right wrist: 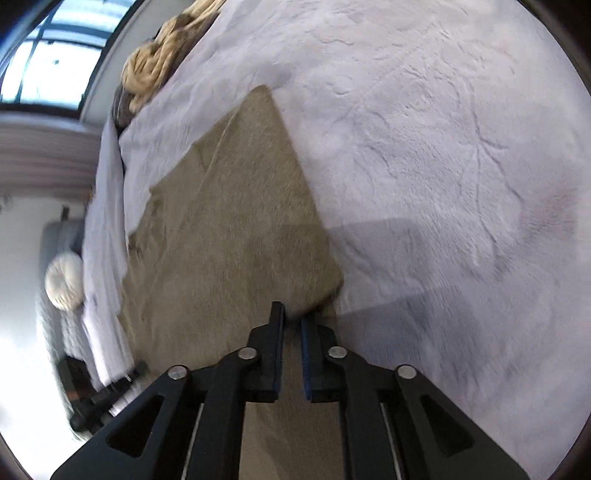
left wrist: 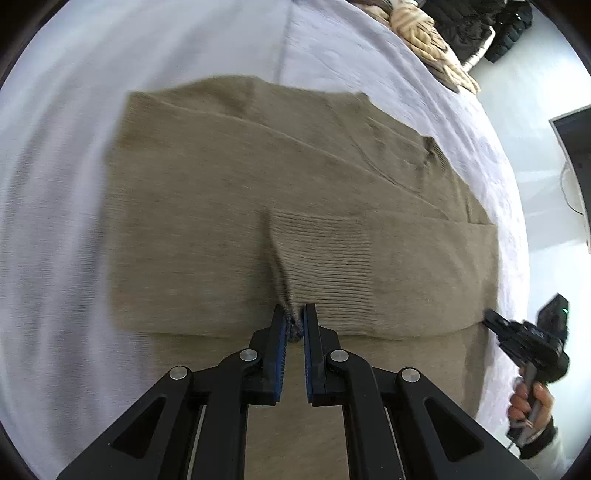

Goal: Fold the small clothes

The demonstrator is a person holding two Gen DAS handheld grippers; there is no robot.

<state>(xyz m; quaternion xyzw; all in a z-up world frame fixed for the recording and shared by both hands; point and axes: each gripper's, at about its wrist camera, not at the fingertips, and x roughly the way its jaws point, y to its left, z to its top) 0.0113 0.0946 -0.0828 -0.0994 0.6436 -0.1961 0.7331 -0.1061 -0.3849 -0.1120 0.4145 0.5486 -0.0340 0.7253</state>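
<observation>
An olive-tan knit sweater (left wrist: 258,184) lies flat on a pale bed cover (left wrist: 55,184). Its sleeve is folded across the body, ending in a ribbed cuff (left wrist: 325,266). My left gripper (left wrist: 294,314) is shut on a pinch of that cuff, bunched between the blue pads. My right gripper (left wrist: 489,319), held by a hand (left wrist: 532,402), sits at the sweater's right edge. In the right wrist view the sweater (right wrist: 229,229) runs away from the right gripper (right wrist: 293,314). Its jaws stand a narrow gap apart, with the folded layer's edge at the tips.
A beige chunky knit pile (left wrist: 424,37) and dark clothes (left wrist: 472,26) lie at the bed's far end. The bed edge drops to a pale floor on the right. The right wrist view shows the knit pile (right wrist: 159,62), a window (right wrist: 48,62) and a round white cushion (right wrist: 64,280) beyond the bed cover (right wrist: 443,147).
</observation>
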